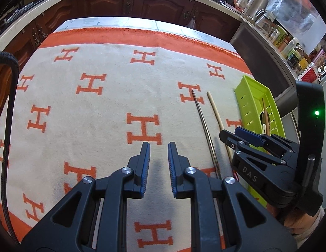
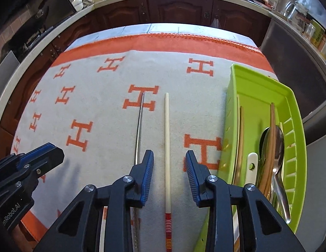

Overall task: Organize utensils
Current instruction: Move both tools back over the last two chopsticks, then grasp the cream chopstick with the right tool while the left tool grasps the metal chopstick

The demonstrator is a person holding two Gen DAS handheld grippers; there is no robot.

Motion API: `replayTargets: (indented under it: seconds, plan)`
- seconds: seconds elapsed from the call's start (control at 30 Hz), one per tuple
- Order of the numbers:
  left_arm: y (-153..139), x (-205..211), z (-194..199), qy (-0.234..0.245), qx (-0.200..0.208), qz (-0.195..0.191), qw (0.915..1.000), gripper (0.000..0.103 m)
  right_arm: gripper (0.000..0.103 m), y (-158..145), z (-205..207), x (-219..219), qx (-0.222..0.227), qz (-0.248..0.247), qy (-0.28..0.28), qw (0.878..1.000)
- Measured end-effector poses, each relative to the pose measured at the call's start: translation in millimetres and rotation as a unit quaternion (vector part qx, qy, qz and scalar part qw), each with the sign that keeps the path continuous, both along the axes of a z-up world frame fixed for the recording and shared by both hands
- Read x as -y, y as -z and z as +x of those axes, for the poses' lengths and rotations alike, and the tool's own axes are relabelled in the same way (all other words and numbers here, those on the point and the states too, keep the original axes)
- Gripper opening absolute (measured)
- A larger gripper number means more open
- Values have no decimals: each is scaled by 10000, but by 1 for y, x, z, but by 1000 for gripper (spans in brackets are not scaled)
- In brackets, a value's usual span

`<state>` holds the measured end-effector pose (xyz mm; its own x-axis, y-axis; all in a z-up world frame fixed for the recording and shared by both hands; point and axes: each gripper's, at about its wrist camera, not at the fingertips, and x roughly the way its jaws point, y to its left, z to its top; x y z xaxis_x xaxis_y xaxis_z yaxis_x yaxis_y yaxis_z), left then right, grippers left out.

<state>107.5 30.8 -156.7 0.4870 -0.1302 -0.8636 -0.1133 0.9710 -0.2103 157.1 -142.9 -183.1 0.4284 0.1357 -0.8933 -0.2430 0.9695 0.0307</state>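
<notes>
Your right gripper (image 2: 169, 180) hangs with jaws wide, straddling the pale chopstick (image 2: 167, 147) without touching it. Just left of that chopstick lies the metal chopstick (image 2: 139, 130); right of it sits the green tray (image 2: 261, 88) holding spoons (image 2: 278, 147). Your left gripper (image 1: 158, 168) hovers narrowly parted, empty.

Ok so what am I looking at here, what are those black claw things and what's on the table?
Those are two hand-held grasping tools, one in each of a person's hands, each carrying a camera looking along its fingers. The left tool is open and empty. The right tool is open, straddling a pale wooden chopstick with a red-striped end without gripping it. Beside it a thin metal chopstick lies on the orange-and-cream H-patterned cloth. The lime-green plastic tray already holds spoons and chopsticks.
</notes>
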Motion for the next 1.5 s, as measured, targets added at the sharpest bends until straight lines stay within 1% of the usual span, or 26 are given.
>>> replayTargets:
  seconds: [0.1,0.17,0.23,0.3,0.43,0.47,0.5,0.53,0.57,0.6,0.9,1.17,1.23,1.27,1.33,1.37,1.5]
  plan:
    - [2,-2,0,-9,-15,-40,10000,14,33,5,4,-9,-142,-261,-108,9995]
    - [4,-3,0,-11,-26,-54,10000,14,33,6,5,-15,-255,-331,-203,9989]
    - [6,-4,0,-15,-32,-71,10000,14,33,10,8,-22,-342,-574,-282,9974]
    - [7,-5,0,-29,-41,-78,10000,14,33,11,9,-23,-366,-604,-297,9971]
    - [10,-6,0,-37,-72,-119,9999,14,32,10,12,-22,-455,-499,-271,9973]
    - [11,-6,0,-31,-76,-126,9999,14,30,10,12,-22,-476,-487,-272,9973]
    - [12,-7,0,-24,-78,-130,9999,14,20,9,11,-22,-488,-456,-284,9974]
    - [12,-6,0,-15,-79,-130,9999,14,11,10,10,-23,-631,-226,-355,9971]
    - [12,-6,0,-9,-81,-131,9999,14,9,11,9,-21,-784,-46,-367,9962]
    - [12,-5,0,-1,-82,-132,9999,14,7,10,8,-22,-745,37,-345,9966]
    - [14,-2,0,48,-88,-78,9999,14,7,11,3,-24,-557,228,-239,9979]
    - [17,1,-1,39,-128,-38,9999,14,9,11,-8,-28,-292,29,-393,9988]
    - [18,3,0,48,-142,-29,9999,14,8,12,-13,-29,-165,-21,-405,9990]
    - [19,3,0,53,-153,-28,9999,14,6,12,-14,-29,-139,-21,-376,9992]
    - [20,4,0,75,-168,-64,9998,14,5,11,-15,-22,-217,188,-190,9994]
    - [20,5,0,91,-172,-116,9997,14,5,9,-15,-16,-298,408,-102,9987]
    - [22,9,4,146,-184,-255,9994,14,5,-3,-20,6,-248,877,161,9957]
